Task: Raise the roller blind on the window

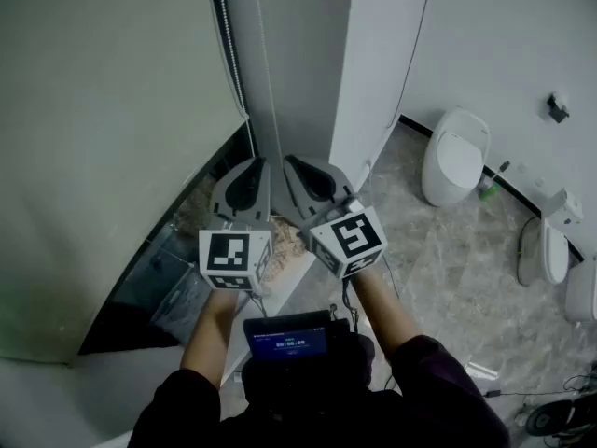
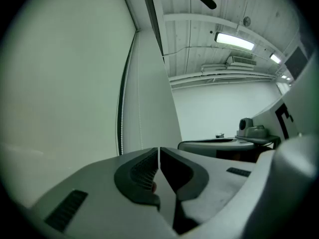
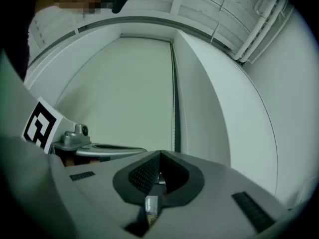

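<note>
The roller blind [image 1: 103, 157] hangs low over the window at the left, and its bead chain [image 1: 227, 26] runs down the blind's right edge. The left tongs [image 2: 158, 153] and right tongs [image 3: 160, 156] point up side by side near that chain. Each pair is pressed together with no strand visible between (probably positioned to take the chain and pull).

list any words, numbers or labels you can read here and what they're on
None can be read.
Screen at the person's chest: lit lines of text, too small to read.
Left marker cube and right marker cube: square patterns only, no words.
</note>
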Demonstrator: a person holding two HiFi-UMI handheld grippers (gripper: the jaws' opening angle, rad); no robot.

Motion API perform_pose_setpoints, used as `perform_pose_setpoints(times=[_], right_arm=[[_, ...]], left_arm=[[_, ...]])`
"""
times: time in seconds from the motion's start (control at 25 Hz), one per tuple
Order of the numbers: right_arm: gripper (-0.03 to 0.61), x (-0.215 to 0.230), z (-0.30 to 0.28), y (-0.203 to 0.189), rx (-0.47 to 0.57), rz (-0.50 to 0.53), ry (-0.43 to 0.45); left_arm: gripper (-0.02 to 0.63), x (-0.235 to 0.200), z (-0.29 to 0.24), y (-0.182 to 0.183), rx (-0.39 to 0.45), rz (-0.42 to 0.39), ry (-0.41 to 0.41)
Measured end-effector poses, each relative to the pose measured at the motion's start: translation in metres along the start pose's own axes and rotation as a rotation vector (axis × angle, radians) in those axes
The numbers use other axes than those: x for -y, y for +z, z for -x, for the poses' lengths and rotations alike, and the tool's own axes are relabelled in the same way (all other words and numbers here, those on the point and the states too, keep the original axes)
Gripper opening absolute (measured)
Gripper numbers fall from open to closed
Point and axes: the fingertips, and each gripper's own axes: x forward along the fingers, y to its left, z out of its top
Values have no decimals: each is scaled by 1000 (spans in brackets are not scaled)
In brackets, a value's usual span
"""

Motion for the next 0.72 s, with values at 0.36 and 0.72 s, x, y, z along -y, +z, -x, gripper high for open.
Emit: perform_pose_setpoints(times=[0.36,0.72], right_arm=[[9,9,-10,-18,-5,-56,-38],[9,28,-10,-57,-79,-118,-103]], left_arm=[[17,-12,-17,-33,-43,28,-6],[60,-46,-102,-108,-146,144,-55]])
